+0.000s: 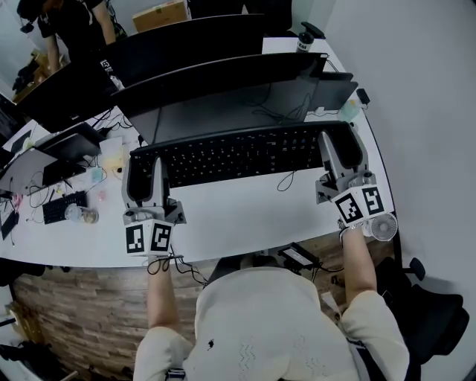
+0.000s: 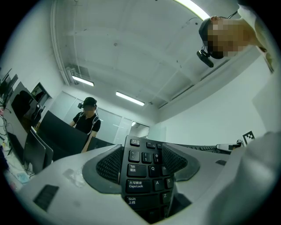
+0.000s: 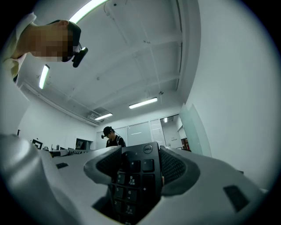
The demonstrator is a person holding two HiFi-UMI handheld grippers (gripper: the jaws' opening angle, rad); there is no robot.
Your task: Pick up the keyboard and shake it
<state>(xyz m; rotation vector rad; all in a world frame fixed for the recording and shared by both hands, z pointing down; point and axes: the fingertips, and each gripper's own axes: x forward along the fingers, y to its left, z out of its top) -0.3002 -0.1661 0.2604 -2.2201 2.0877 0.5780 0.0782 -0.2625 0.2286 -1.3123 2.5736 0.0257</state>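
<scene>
The long black keyboard [image 1: 238, 155] is held by both ends over the white desk [image 1: 245, 216], in front of the monitors. My left gripper [image 1: 145, 165] is shut on its left end; the left gripper view shows the Tab, Caps Lock and Shift keys [image 2: 141, 176] clamped between the textured pads [image 2: 109, 165]. My right gripper [image 1: 341, 147] is shut on the right end, with the number pad [image 3: 136, 173] between its pads [image 3: 172, 166]. Both gripper cameras look up at the ceiling. The keyboard's thin cable [image 1: 286, 181] hangs in a loop onto the desk.
Dark monitors [image 1: 223, 74] stand just behind the keyboard. A small white fan [image 1: 383, 227] sits by the right gripper at the desk's edge. A second keyboard [image 1: 63, 207], cups and cables crowd the left desk. A person in black [image 1: 74, 22] stands at the back left.
</scene>
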